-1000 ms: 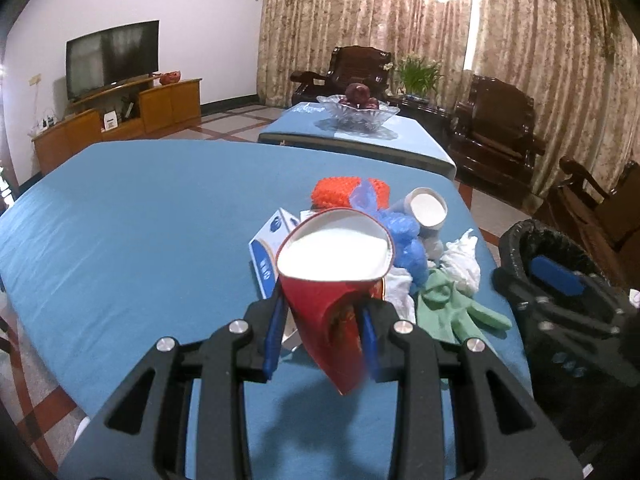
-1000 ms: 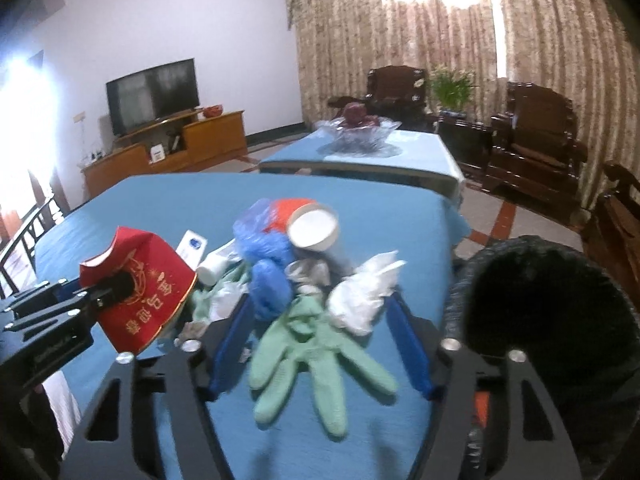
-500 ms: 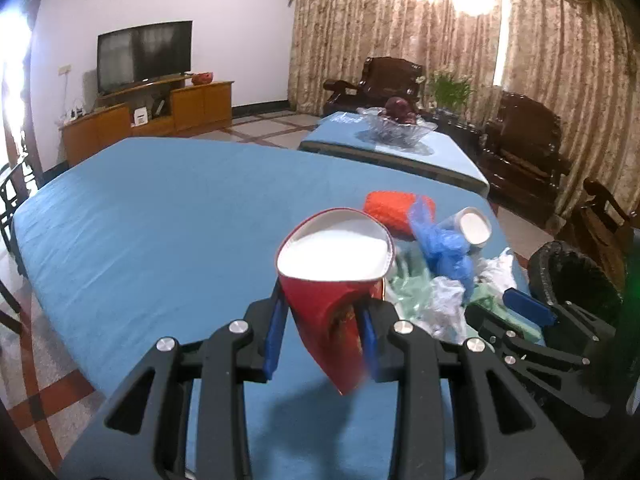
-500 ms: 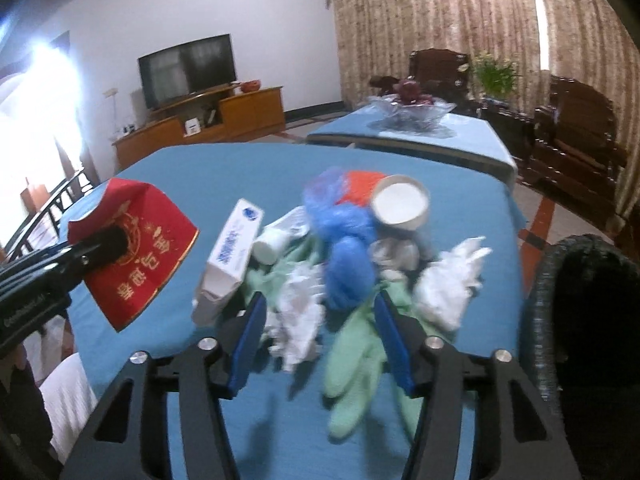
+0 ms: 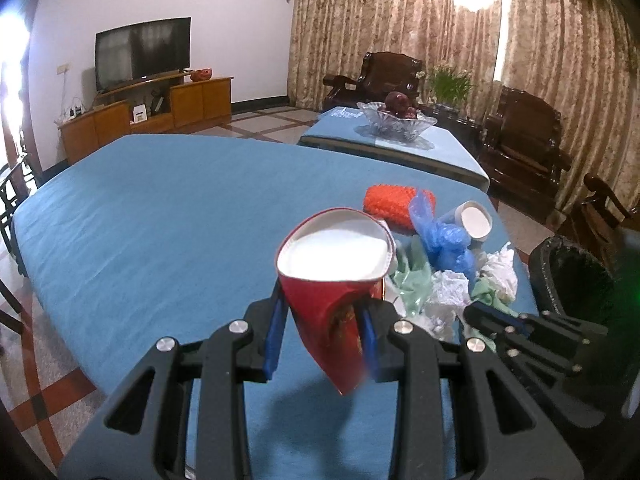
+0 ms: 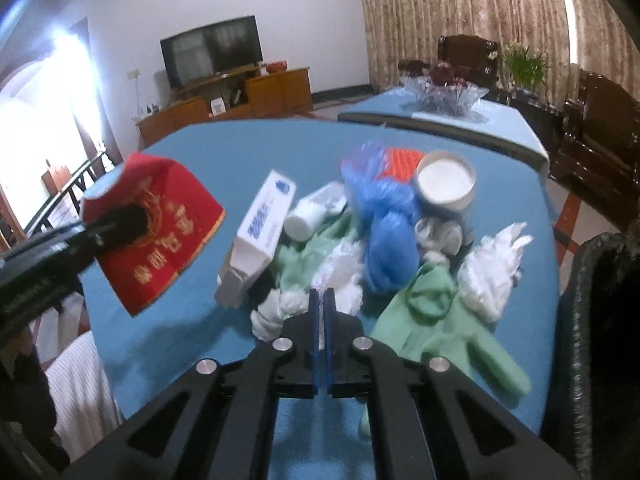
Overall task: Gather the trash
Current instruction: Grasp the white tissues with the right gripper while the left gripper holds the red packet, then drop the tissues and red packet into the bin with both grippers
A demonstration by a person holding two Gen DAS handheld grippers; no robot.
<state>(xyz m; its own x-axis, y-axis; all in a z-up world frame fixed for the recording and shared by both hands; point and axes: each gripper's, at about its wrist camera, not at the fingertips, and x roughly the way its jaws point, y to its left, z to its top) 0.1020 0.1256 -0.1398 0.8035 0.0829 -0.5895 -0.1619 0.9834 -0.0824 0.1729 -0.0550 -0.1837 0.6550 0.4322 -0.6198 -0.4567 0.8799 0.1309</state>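
Now, nearest in the left wrist view, the left gripper (image 5: 322, 316) is clamped on a red paper cup (image 5: 334, 276), squeezed flat at its lower part so that the white mouth opens toward the room; in the right wrist view this cup hangs in the left middle of the frame, above the blue tablecloth (image 6: 224, 148). The cup looks light and soft, and it has already given way under the pads, so a hold on the flattened wall seems safe enough.

At the bottom centre of the right wrist view, the right gripper (image 6: 320, 300) has its jaws together. Nothing can be seen between them, although the tips stand just at the near edge of a crumpled white tissue (image 6: 276, 312). I judge the tissue weightless and very soft; a pinch must go deep into the folds, or it slips out.

Just behind lies the trash pile: a green rubber glove (image 6: 436, 312) to the lower right, limp and probably a little slippery, a white box (image 6: 260, 232) to the left, stiff and easy to take by its sides, a blue plastic bag (image 6: 384, 232) in the centre, and further back a white paper cup (image 6: 446, 184).

At the right edge stands the black trash bin (image 6: 600, 300), beside the table.
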